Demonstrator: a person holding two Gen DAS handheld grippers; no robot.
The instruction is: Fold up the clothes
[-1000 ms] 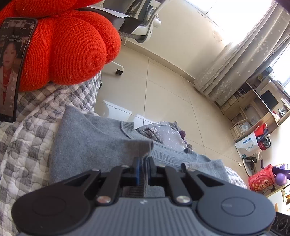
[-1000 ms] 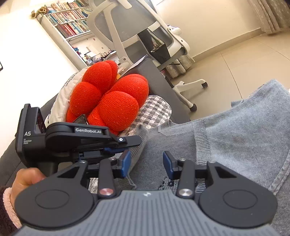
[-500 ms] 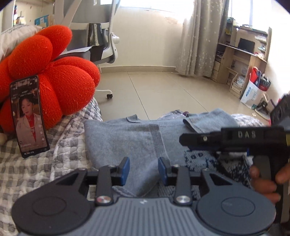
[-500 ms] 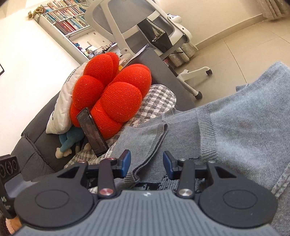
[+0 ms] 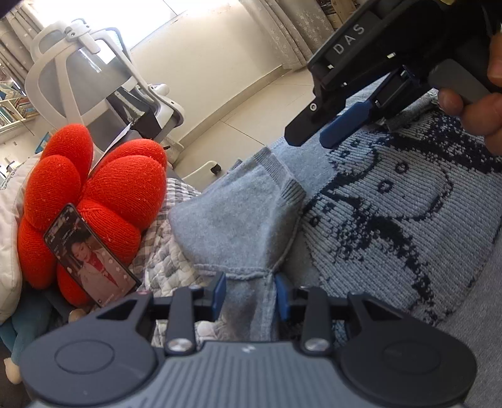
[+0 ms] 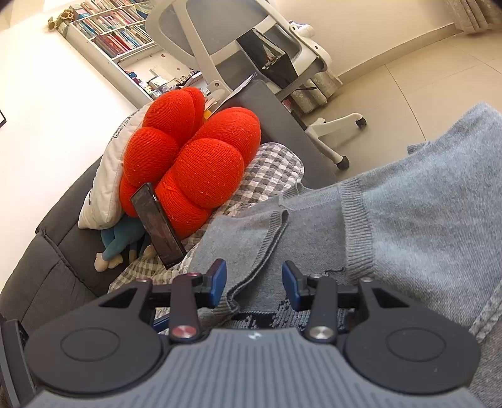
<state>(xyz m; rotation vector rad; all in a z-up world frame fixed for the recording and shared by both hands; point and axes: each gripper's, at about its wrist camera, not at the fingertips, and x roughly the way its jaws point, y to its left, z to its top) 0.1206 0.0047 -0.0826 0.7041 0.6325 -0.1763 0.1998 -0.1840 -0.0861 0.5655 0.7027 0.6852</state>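
- Daylight is pouring through the window (image 5: 103, 22), blowing it out white.
- Fisheye distortion is bending the edges; both views are staying fairly sharp.

Sofa corner clutter by the window

A red knitted flower cushion (image 6: 191, 157) sits on the dark sofa (image 6: 53, 251), a lit phone (image 5: 91, 260) leaning against it, a white pillow (image 6: 106, 182) behind and a blue soft toy (image 6: 119, 241) below. A checked quilt (image 6: 269, 175) lies beside. Behind stand a white office chair (image 6: 251, 53) and a bookshelf (image 6: 116, 34).
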